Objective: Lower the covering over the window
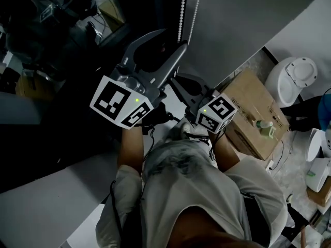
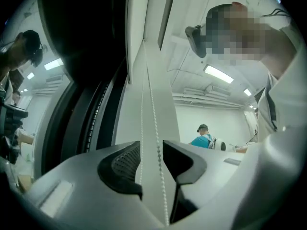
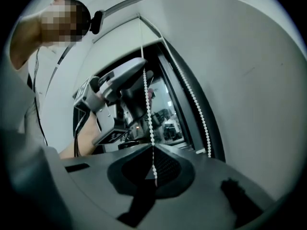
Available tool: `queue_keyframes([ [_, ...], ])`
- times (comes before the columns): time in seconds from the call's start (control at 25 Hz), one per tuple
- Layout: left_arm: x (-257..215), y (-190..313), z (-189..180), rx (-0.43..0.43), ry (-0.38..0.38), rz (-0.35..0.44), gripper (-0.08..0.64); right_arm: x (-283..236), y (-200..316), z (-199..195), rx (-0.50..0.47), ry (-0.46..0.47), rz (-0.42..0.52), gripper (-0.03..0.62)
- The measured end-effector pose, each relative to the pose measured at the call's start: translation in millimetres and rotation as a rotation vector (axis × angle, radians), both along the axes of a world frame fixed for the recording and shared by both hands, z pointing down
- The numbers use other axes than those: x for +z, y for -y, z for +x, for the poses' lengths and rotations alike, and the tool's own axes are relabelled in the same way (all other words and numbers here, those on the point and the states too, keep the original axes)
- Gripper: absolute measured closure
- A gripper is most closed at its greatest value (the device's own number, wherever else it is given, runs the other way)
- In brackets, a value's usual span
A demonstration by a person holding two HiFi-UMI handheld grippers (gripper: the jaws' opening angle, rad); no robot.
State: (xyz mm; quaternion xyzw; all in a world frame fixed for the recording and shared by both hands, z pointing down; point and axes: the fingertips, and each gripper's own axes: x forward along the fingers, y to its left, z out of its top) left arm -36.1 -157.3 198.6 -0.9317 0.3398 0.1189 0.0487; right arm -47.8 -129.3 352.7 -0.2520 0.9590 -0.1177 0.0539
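Altogether two tools (image 2: 152, 153) (image 3: 153, 150), two chain strands (image 3: 147, 99) (image 3: 196, 104).

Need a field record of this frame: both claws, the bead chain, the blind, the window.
right claw: shut on the bead chain
left claw: open, chain runs between the jaws, unpinched
relative position: left claw higher up the chain than the right
blind: grey sheet, hangs beside the chain
window: dark glass, part of it uncovered
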Motion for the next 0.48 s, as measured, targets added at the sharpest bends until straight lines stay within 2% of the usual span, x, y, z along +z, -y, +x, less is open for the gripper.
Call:
queue_keyframes([
  [0.08,-8,3,6,0.014,-0.001,0.008,0.433,0,-2,-2,-0.004,-0.001,0.001,0.572],
  [0.16,-11,4,8,0.009,0.001,0.016,0.548,-1,-3,-4,-0.006,-0.007,0.002,0.572],
  [0.48,10,1,9,0.018,0.007,-0.032,0.548,28,-4,-4,-0.003,-0.045,-0.048,0.574],
])
